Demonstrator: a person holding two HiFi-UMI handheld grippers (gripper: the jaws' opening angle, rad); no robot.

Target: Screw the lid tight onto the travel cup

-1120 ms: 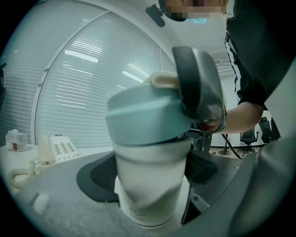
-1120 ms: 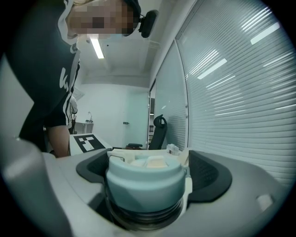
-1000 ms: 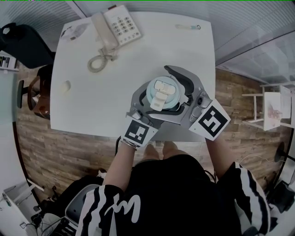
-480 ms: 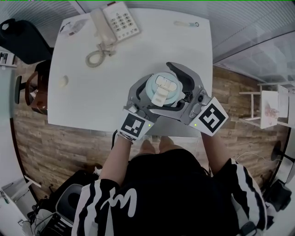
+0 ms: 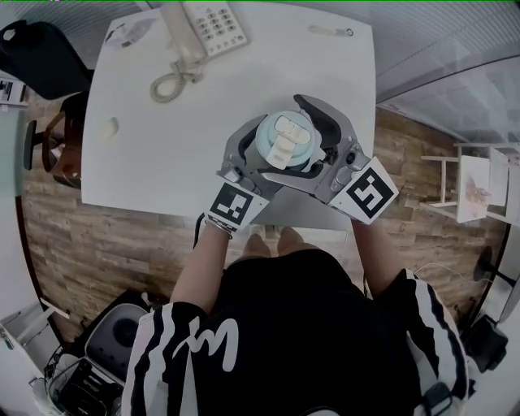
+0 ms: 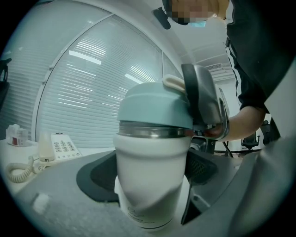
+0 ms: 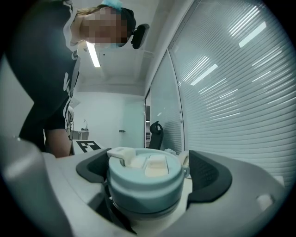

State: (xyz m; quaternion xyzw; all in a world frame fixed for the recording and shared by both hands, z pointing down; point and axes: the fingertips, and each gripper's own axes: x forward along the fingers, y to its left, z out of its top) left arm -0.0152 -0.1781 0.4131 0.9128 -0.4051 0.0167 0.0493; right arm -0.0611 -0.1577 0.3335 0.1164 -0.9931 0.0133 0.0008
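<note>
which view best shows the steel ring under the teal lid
The left gripper view: it faces the travel cup side-on, so the steel ring shows as a band between teal lid and white body. The head view shows only the lid's top; the right gripper view looks from above the lid, with no ring clearly visible.

In the head view, the white cylindrical travel cup body (image 6: 150,180) is hidden beneath the round teal plastic lid (image 5: 286,142). The cream push-button telephone (image 5: 213,24) is cut off by the top edge. The small pale lump (image 5: 112,126) and the slim light item (image 5: 331,31) on the white counter (image 5: 162,162) are too small to be identified.
</note>
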